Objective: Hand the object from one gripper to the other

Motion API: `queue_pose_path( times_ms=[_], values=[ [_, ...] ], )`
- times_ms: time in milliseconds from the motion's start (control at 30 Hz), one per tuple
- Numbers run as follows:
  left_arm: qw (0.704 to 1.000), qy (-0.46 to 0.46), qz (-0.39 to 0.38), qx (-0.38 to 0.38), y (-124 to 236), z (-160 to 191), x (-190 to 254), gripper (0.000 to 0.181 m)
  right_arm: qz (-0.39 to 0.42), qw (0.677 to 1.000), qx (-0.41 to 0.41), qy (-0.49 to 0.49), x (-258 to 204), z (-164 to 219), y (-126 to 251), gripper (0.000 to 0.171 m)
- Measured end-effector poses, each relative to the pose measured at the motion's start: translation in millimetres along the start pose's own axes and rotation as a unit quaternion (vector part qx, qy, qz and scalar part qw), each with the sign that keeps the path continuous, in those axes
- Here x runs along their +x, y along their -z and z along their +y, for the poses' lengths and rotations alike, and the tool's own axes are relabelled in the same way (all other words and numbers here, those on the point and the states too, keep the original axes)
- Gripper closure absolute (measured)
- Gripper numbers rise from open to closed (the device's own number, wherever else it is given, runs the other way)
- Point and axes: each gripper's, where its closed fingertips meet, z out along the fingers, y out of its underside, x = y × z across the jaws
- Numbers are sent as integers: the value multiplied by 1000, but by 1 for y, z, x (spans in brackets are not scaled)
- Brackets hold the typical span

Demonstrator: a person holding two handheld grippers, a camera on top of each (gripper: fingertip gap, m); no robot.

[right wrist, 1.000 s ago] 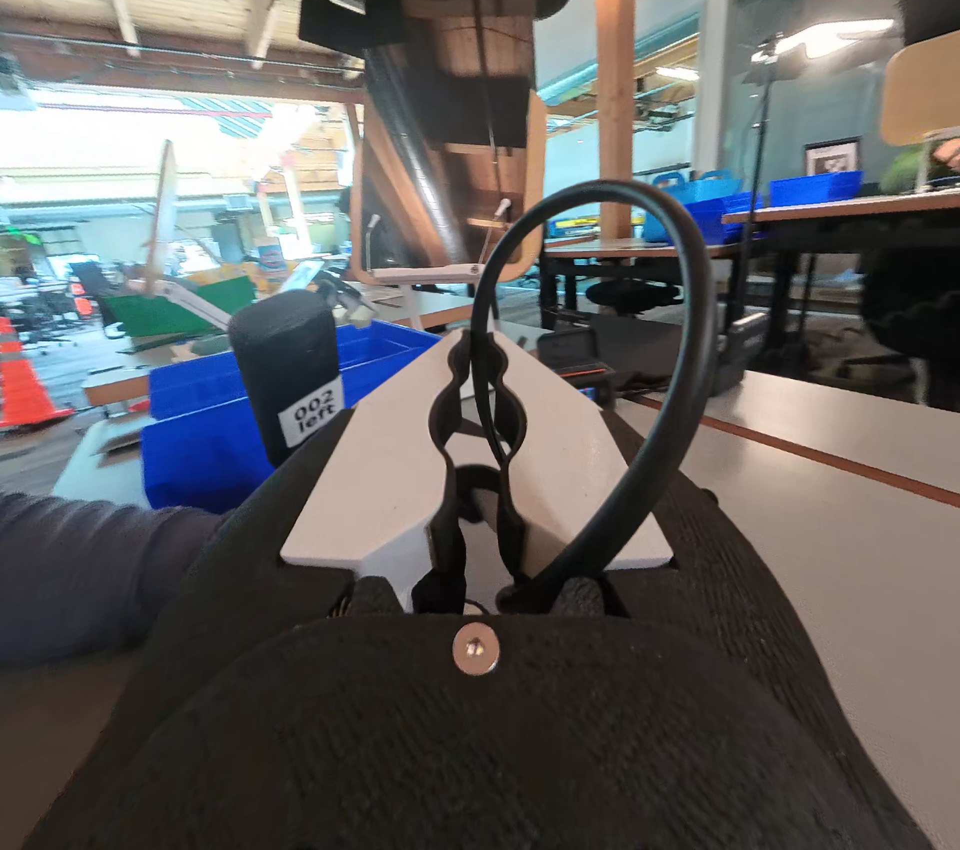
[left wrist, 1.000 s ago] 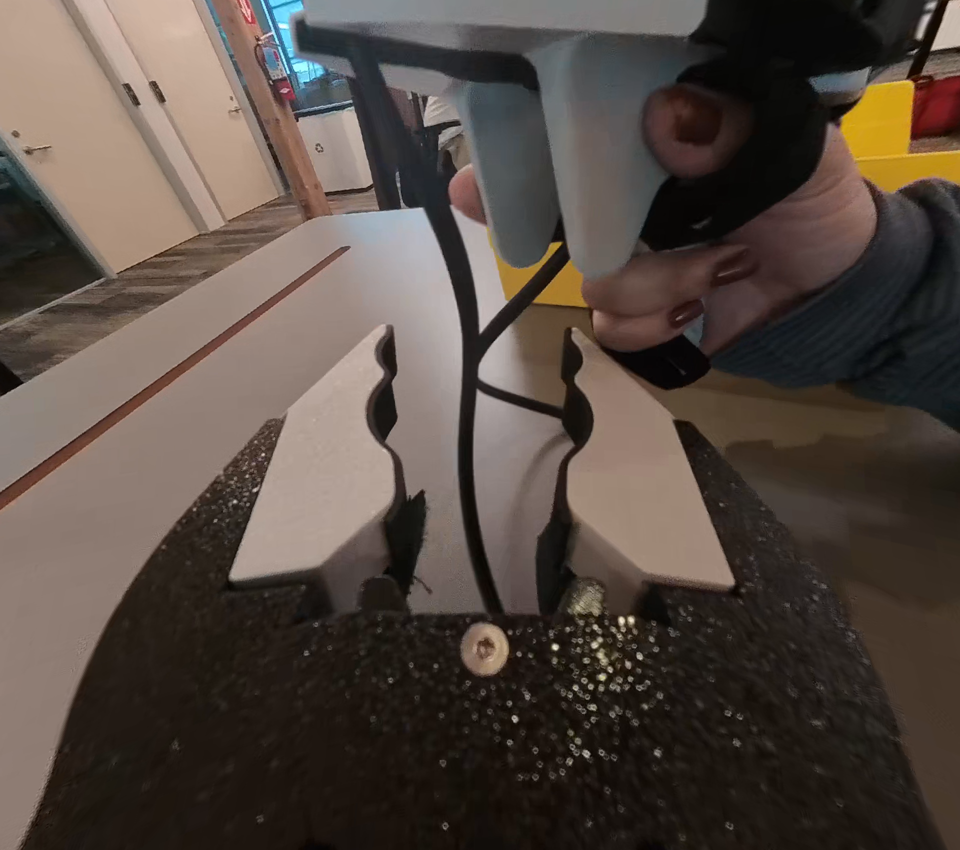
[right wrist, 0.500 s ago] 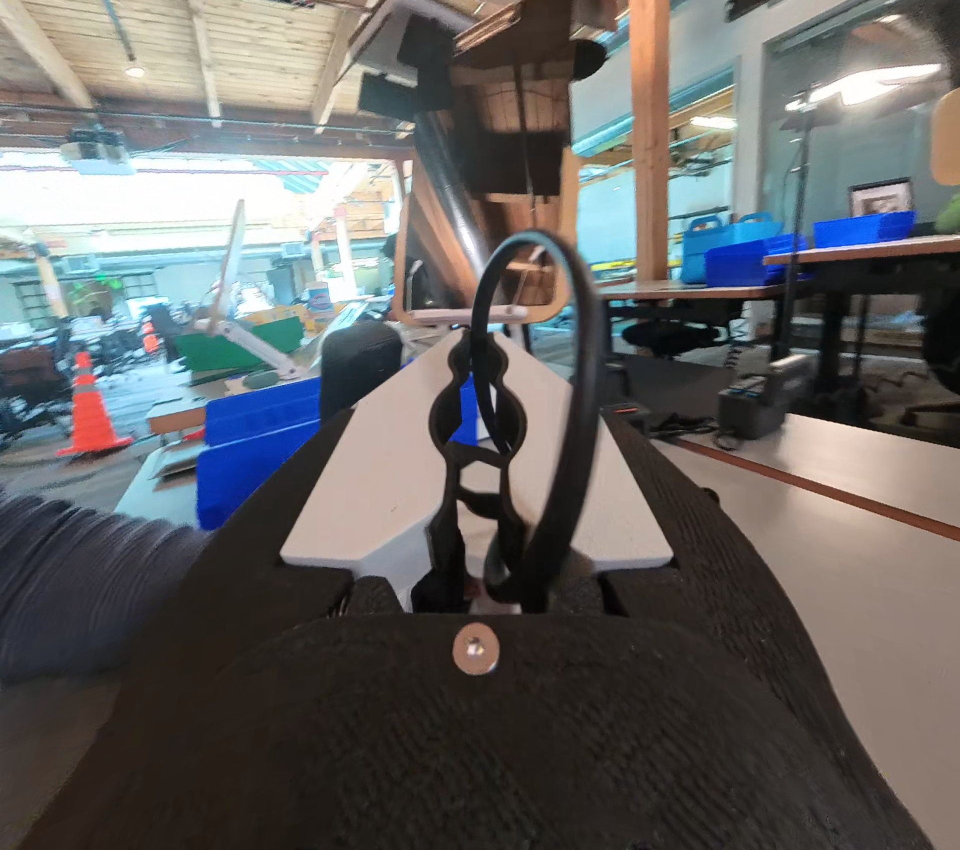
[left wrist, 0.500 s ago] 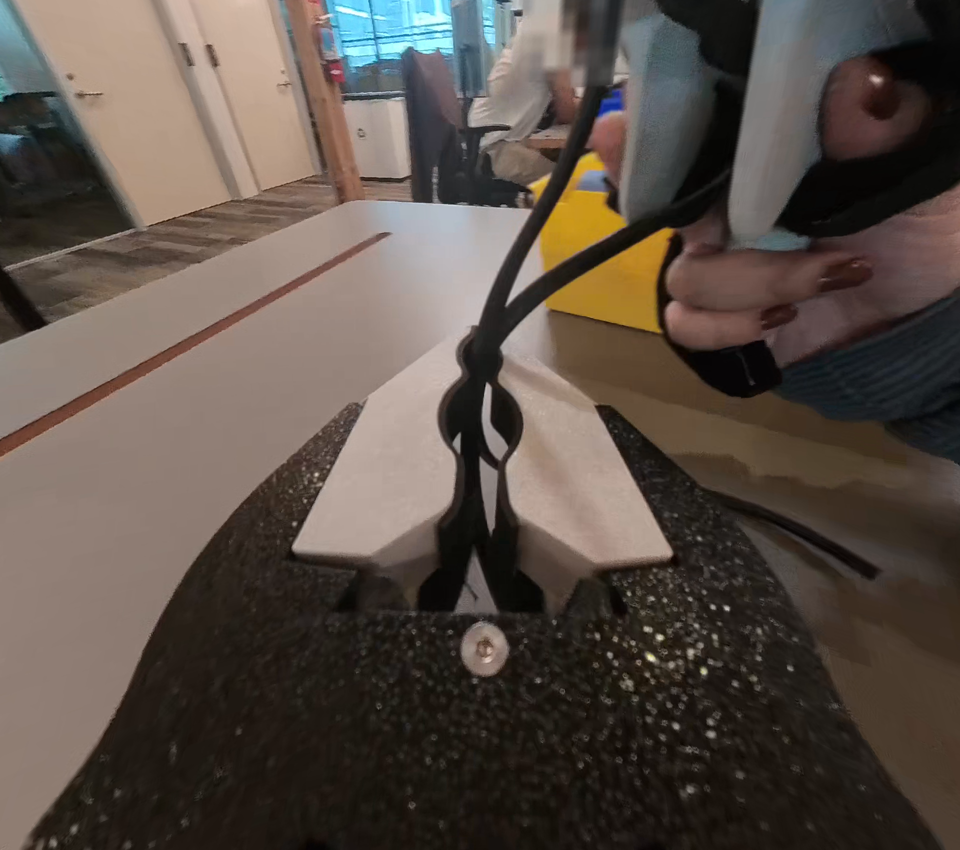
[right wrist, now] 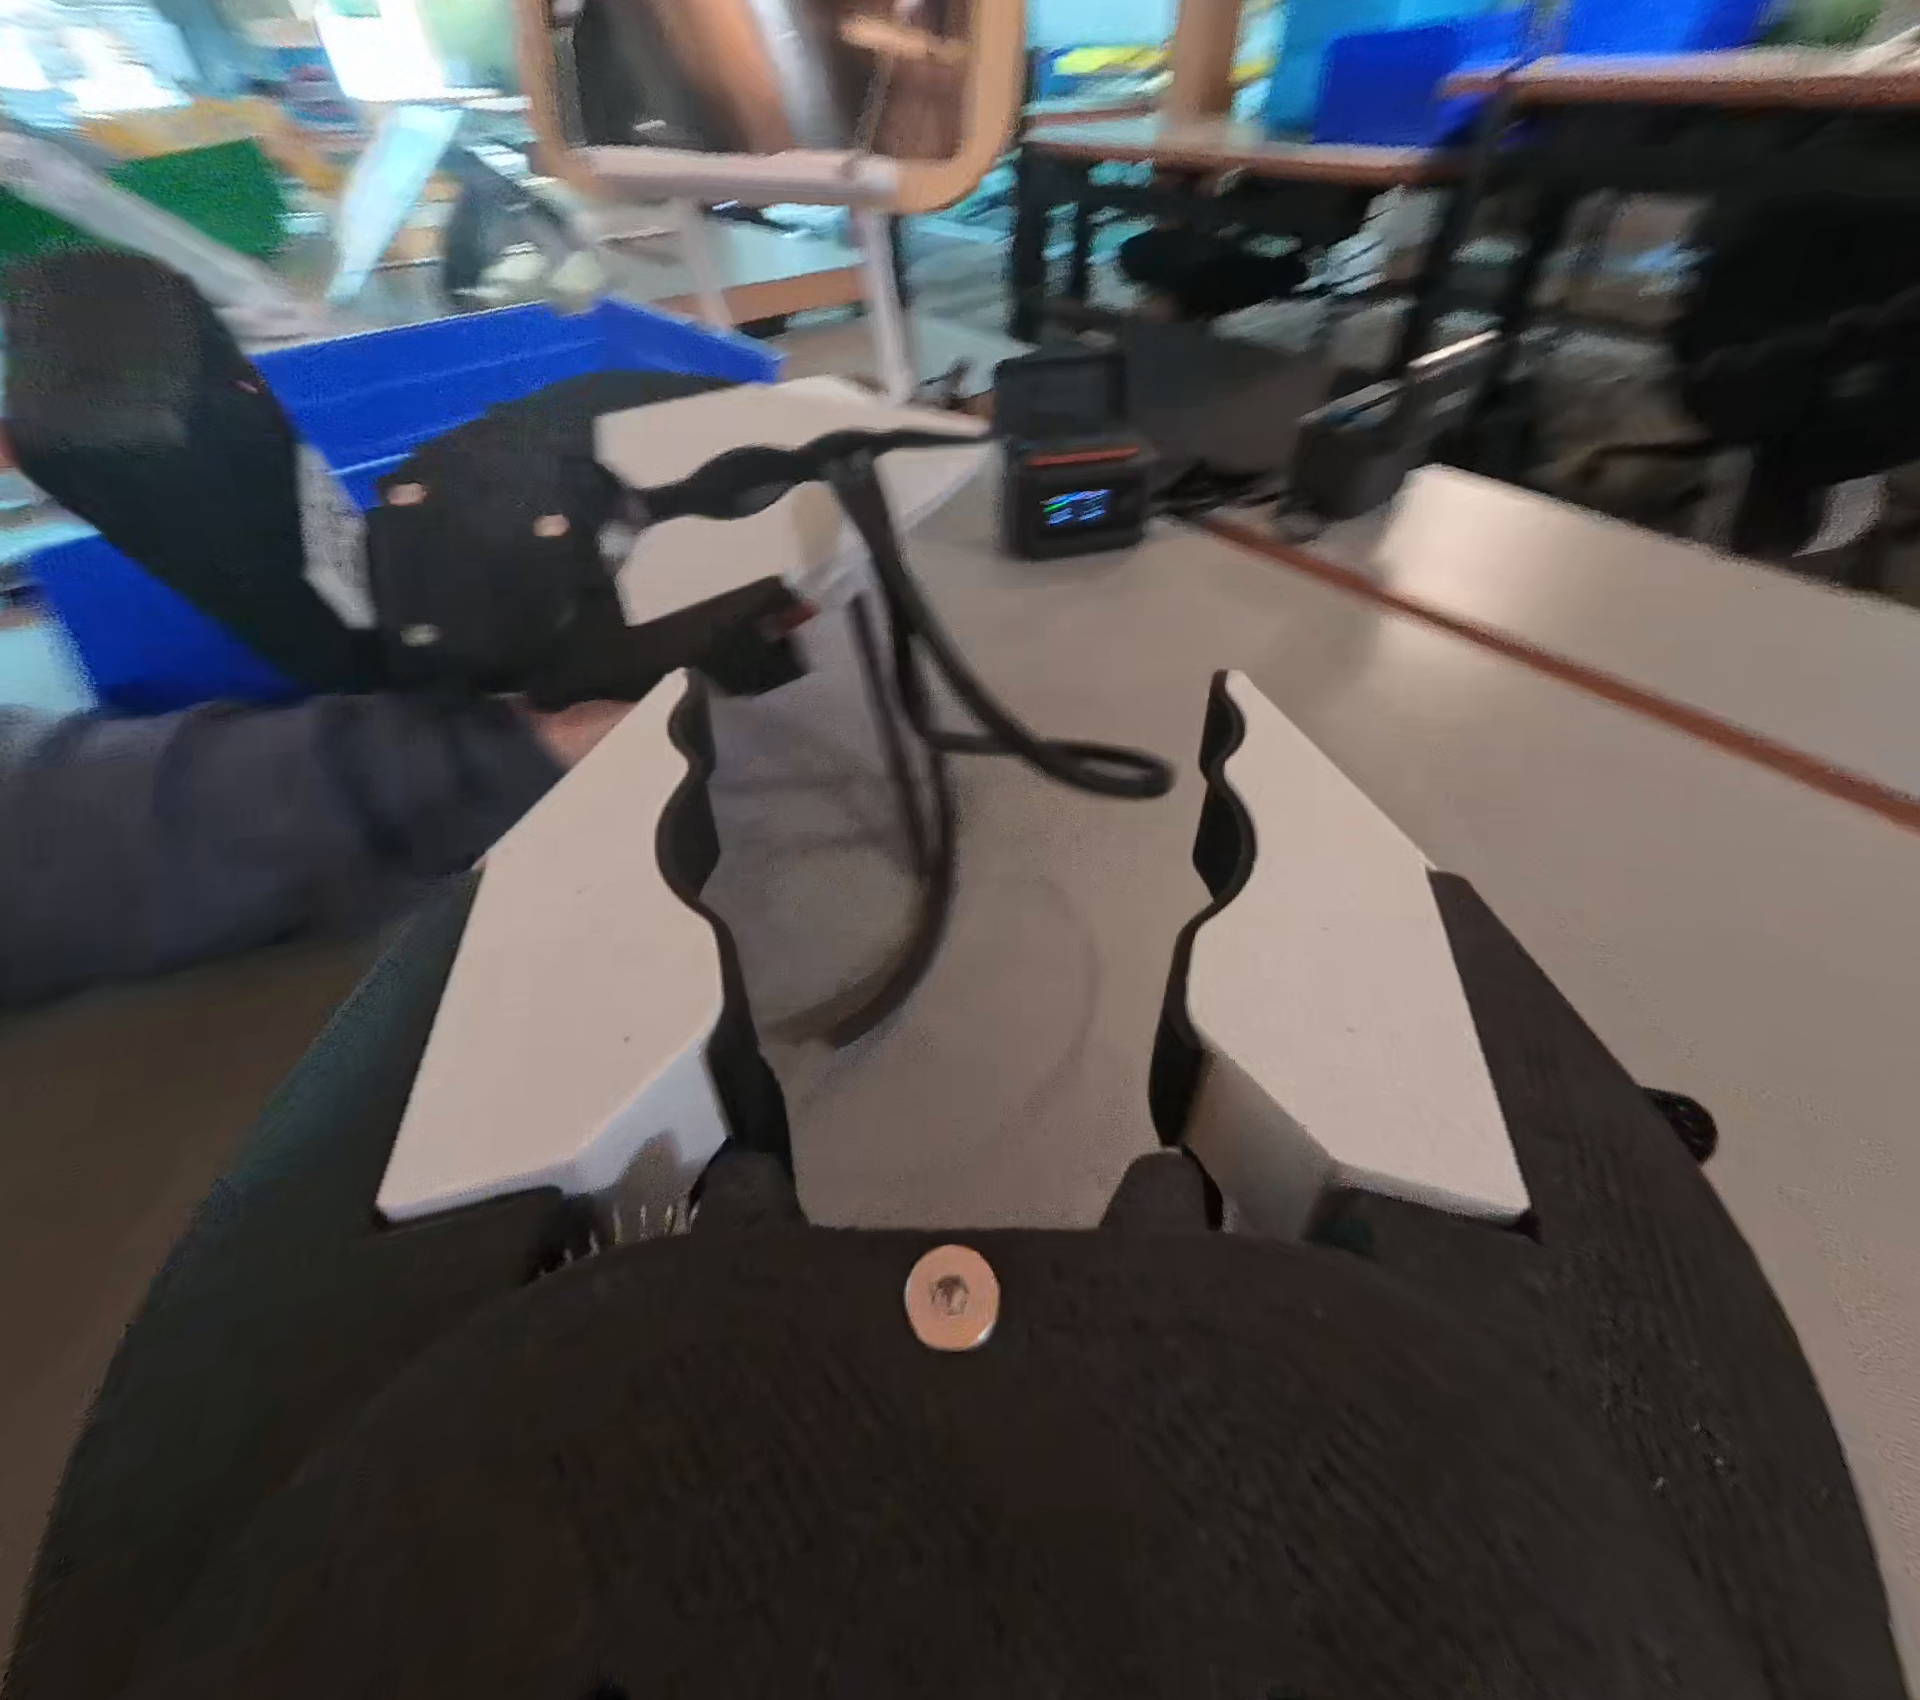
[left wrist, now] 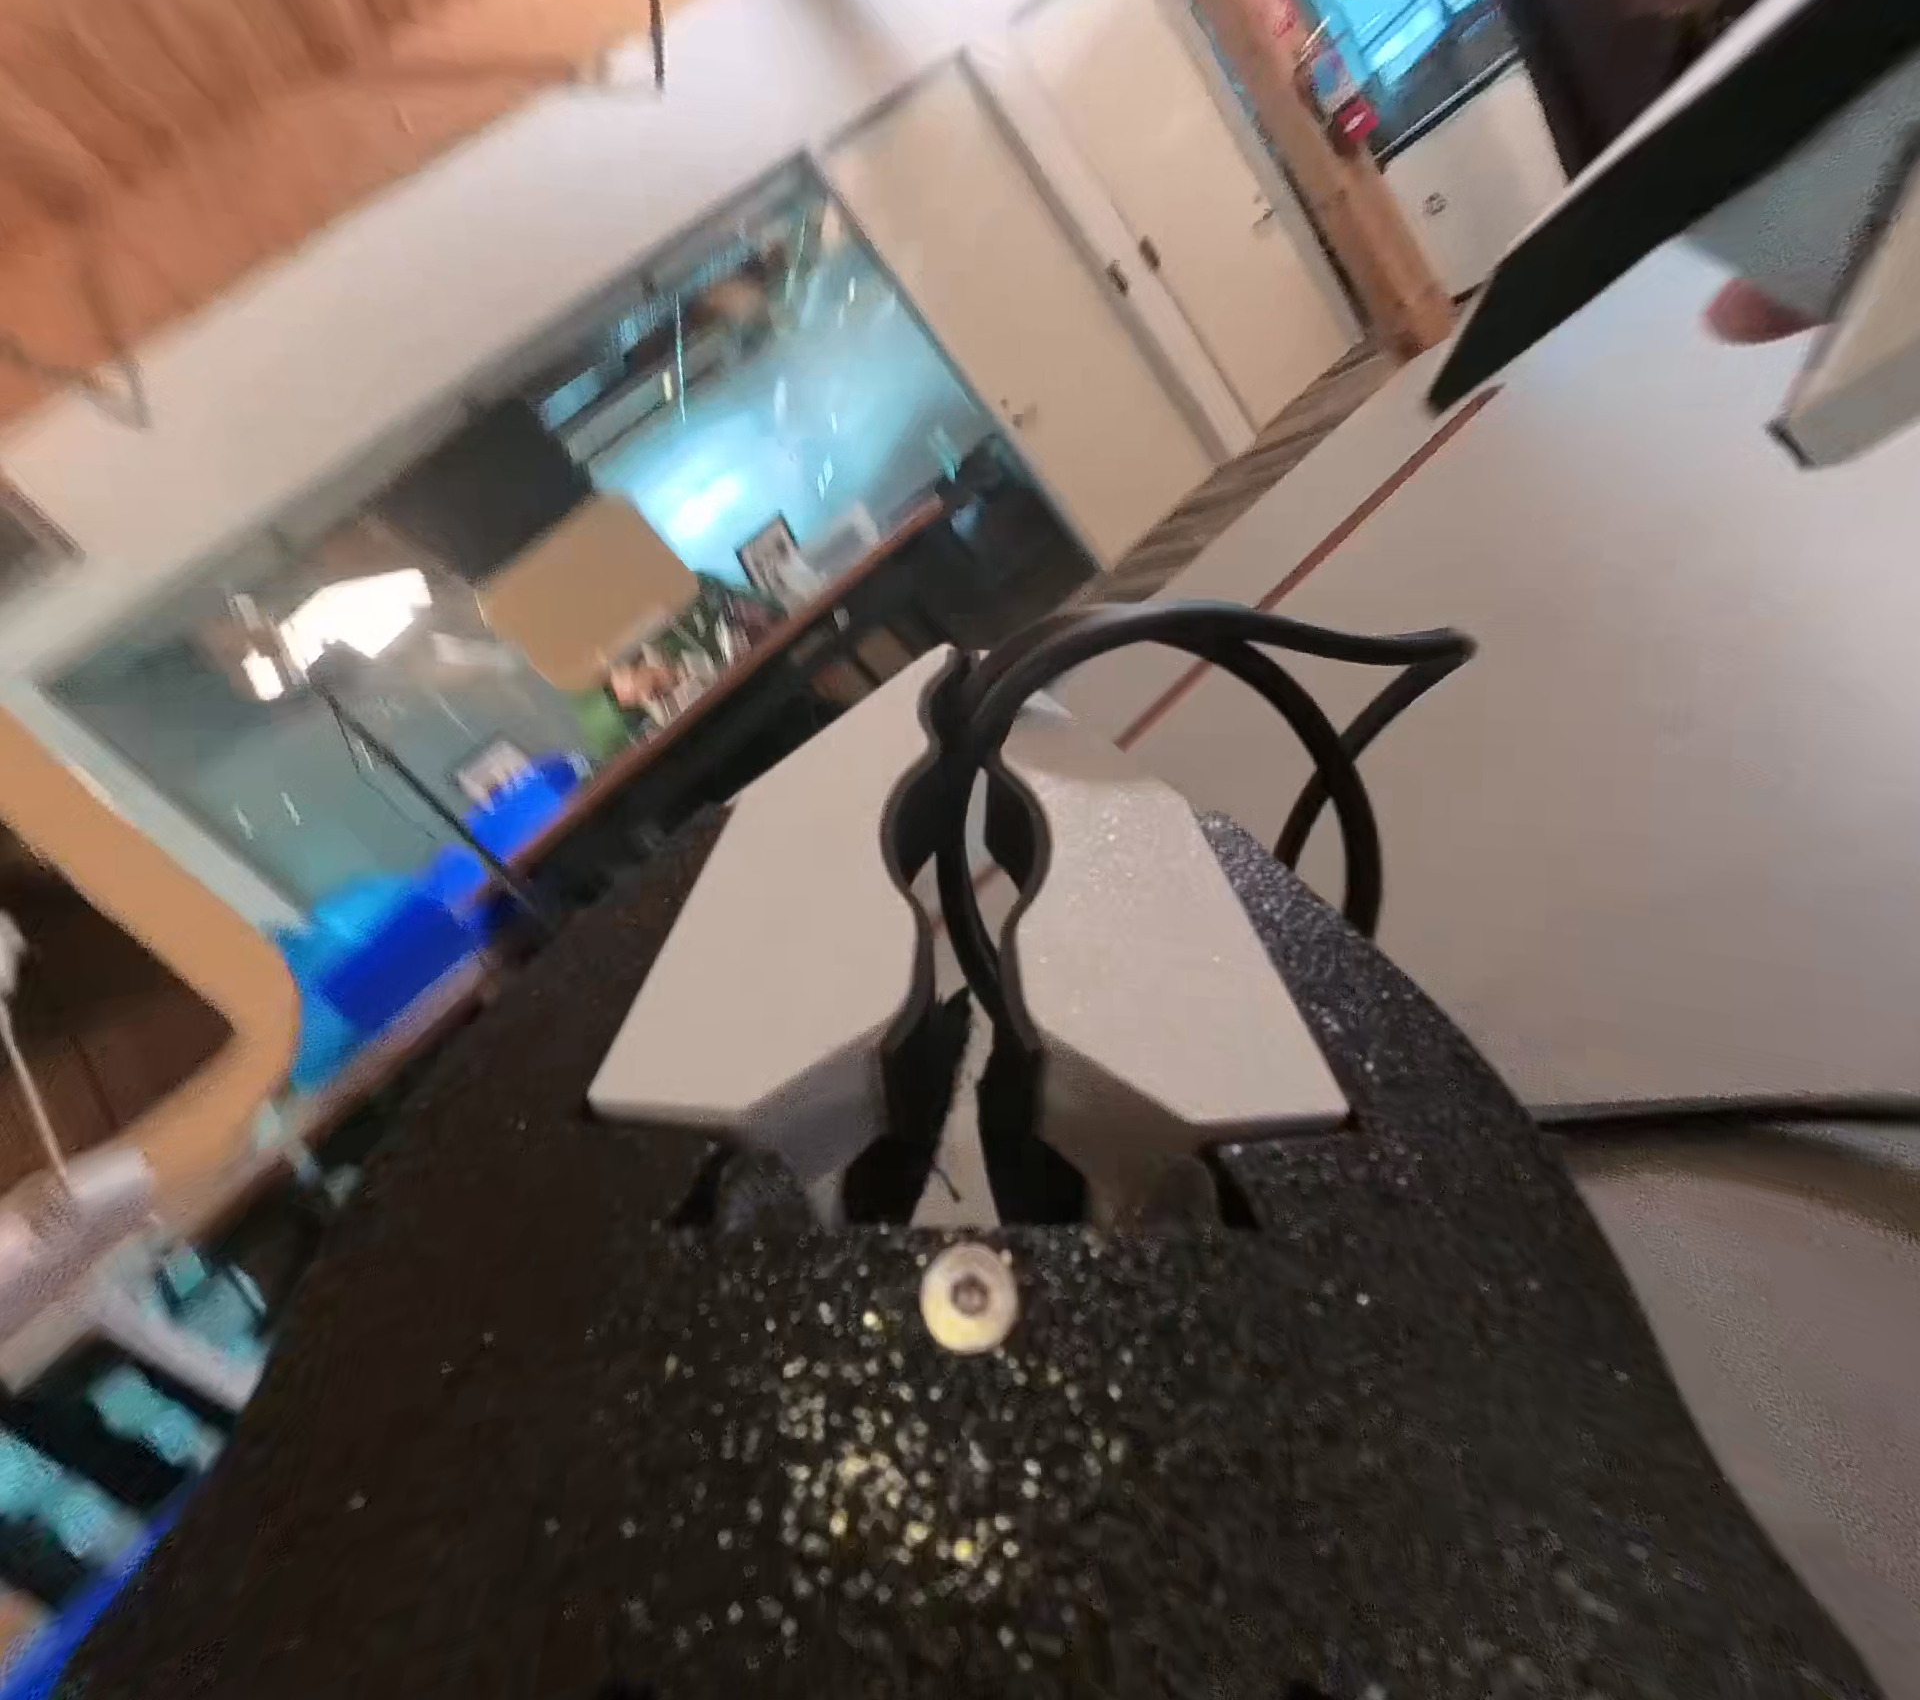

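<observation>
Right wrist view, taken from its left edge across: we see a dark sleeve [right wrist: 208, 829] low on the left, with a blue bin [right wrist: 436, 383] behind it on the table [right wrist: 1455, 819]. Just right of the sleeve is the left gripper [right wrist: 894, 435], lying sideways to us, its two white fingers pressed together on a black cable [right wrist: 914, 715]. The cable hangs down from those fingers in loops, one loop jutting to the right, the loose end trailing low toward the table; we cannot tell whether it touches the surface. Nearer to us, the right gripper [right wrist: 956, 715] fills the lower middle, its white fingers [right wrist: 582, 954] spread wide with nothing between them, and the cable sits beyond their tips, apart from them. Further right, a small dark device with a lit screen [right wrist: 1070, 466] stands on the table, and a thin brown stripe [right wrist: 1558, 674] runs across the tabletop.

In the left wrist view the background is blurred and tilted. At the centre the left gripper [left wrist: 961, 705] has its fingers [left wrist: 790, 944] closed on the cable [left wrist: 1340, 777], which curls in a loop up and to the right of the fingertips. At the upper right edge a grey and black part of the right gripper [left wrist: 1714, 196] reaches in, well clear of the cable.
</observation>
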Motion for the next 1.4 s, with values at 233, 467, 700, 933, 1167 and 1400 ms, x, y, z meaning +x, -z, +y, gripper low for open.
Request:
queue_pose_path(
  times_ms=[233,467,700,933,1167,1400],
  values=[
    [982,-154,50,99,13,-32,36,181,-92,992,-88,-6,-31,32,-10,117],
    [981,-145,72,108,15,-34,45,181,-84,992,-87,32,-31,32,-10,164],
    [974,75,188,99,16,-29,50,128,56,989,-39,133,5,11,-4,165],
    [905,304,273,116,19,-39,41,105,242,906,-9,347,33,-15,12,166],
    [759,521,376,105,18,-43,40,107,313,786,-11,533,20,-24,9,166],
    [694,568,429,111,24,-50,44,144,305,769,-4,562,10,-22,0,165]
  ],
)
